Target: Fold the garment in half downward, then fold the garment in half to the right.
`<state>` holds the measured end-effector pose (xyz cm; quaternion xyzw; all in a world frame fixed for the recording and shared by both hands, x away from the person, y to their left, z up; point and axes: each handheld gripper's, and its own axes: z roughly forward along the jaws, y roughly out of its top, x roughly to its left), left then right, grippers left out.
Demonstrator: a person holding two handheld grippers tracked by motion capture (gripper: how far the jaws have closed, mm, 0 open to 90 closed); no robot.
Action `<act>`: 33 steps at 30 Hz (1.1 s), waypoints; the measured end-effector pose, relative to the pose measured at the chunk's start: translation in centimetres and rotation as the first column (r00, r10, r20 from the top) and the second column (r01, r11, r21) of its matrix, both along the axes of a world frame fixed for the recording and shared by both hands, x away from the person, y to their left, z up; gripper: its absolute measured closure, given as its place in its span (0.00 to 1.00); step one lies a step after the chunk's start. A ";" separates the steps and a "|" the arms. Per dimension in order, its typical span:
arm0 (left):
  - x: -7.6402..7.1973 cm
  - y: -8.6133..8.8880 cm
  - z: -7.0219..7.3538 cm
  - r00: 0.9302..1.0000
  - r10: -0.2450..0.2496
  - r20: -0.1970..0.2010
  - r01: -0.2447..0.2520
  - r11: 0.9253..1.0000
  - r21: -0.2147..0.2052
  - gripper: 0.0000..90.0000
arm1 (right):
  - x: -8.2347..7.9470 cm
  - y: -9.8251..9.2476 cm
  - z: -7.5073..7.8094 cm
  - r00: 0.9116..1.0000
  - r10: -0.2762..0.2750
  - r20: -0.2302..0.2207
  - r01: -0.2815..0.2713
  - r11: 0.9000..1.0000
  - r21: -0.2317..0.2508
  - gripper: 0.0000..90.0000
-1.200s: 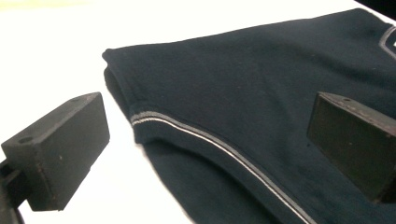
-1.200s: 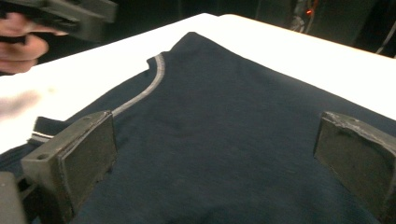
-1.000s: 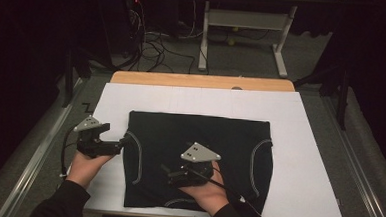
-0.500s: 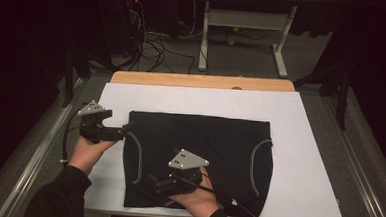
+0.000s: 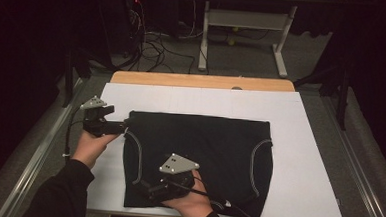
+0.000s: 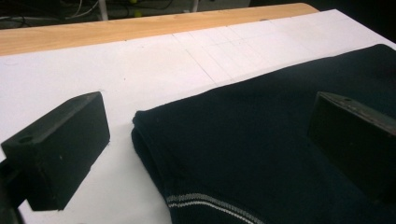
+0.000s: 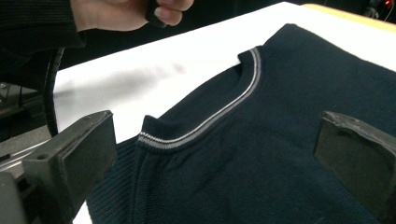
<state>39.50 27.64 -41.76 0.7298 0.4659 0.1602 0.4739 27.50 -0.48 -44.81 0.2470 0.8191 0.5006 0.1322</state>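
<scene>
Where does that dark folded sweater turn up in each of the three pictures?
High view: the sweater lies mid-table on the white sheet.
Left gripper view: its folded corner sits between the open jaws, lower right.
Right gripper view: it spreads across the centre and right.
Shared landmark: the grey stripe on the sweater.

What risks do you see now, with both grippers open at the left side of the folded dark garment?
1. The left gripper straddles the garment corner where layers stack; closing may catch only the top layer.
2. The right gripper hovers over the striped edge; an uneven grab could skew the fold.
3. Its cable lies across the cloth and might drag it.
</scene>
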 end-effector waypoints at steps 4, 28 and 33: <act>0.6 0.2 -0.3 1.000 0.004 -0.004 -0.004 1.000 -0.003 0.00 | -0.3 0.4 -0.2 1.000 0.009 -0.002 -0.009 1.000 -0.005 0.00; 6.2 0.2 -3.0 0.980 0.060 -0.189 -0.051 0.997 0.052 0.14 | -1.1 0.7 -0.2 0.999 0.039 -0.009 -0.039 0.999 -0.016 0.00; 7.2 -0.3 -5.1 0.969 0.065 -0.238 -0.056 0.997 0.046 0.22 | -1.6 0.8 -0.3 0.999 0.047 -0.021 -0.047 0.998 -0.028 0.00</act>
